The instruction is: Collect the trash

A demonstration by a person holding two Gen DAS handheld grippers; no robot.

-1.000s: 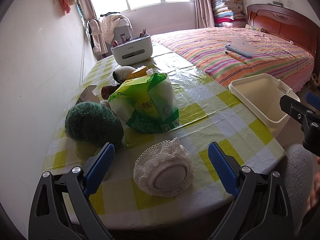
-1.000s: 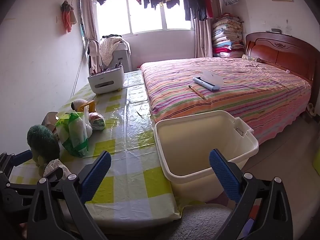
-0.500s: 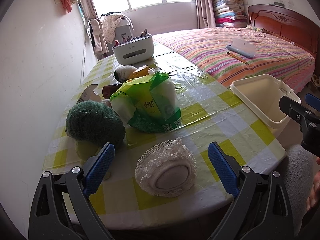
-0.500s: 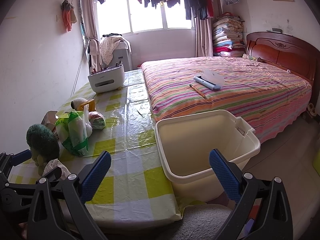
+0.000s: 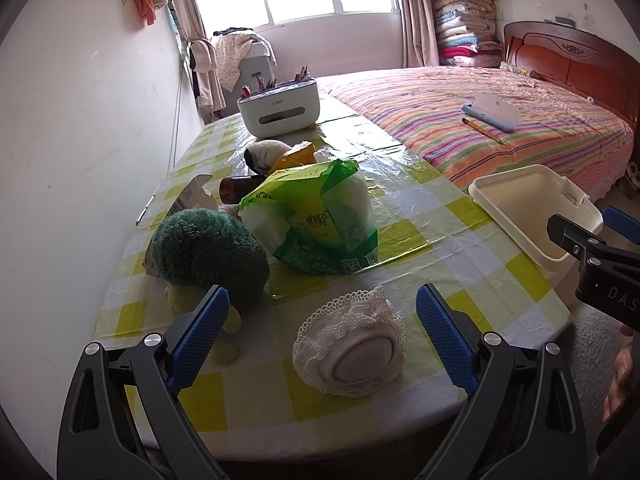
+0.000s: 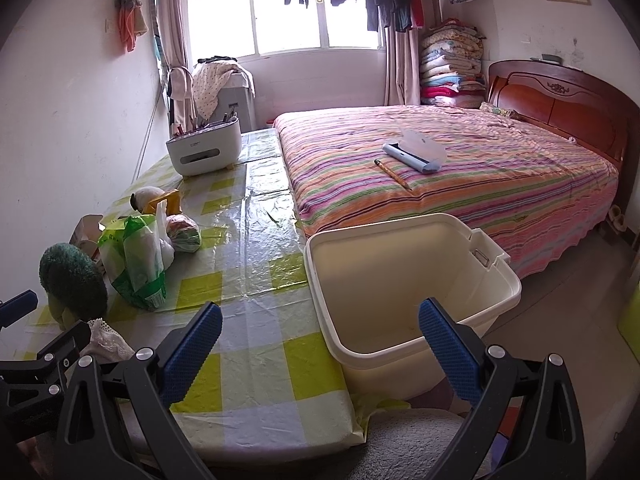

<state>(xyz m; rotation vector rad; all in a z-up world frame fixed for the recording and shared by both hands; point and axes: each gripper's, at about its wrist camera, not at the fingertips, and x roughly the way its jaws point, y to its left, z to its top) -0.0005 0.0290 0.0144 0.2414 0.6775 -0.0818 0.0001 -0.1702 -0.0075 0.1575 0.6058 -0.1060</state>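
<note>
My left gripper (image 5: 322, 328) is open at the near end of the checked table (image 5: 448, 240), its blue fingers either side of a white lacy pad (image 5: 350, 354). Beyond it lie a green and white plastic bag (image 5: 316, 220), a green fuzzy ball (image 5: 208, 252), a brown bottle (image 5: 240, 188), an open carton (image 5: 192, 196) and a yellow wrapper (image 5: 296, 156). My right gripper (image 6: 320, 336) is open over the table's near corner, beside an empty cream bin (image 6: 408, 280) standing off the table's right edge. The bag (image 6: 134, 264) and the fuzzy ball (image 6: 72, 280) also show in the right wrist view.
A white tissue box holder (image 5: 280, 106) stands at the table's far end. A striped bed (image 6: 460, 176) with a pencil and a blue-edged folder runs along the right. A wall borders the table on the left. A hand (image 5: 620, 376) shows at the right edge.
The left gripper has tilted up a little and edged forward, so the table items sit lower and larger in its view. The right gripper's view has barely shifted.
</note>
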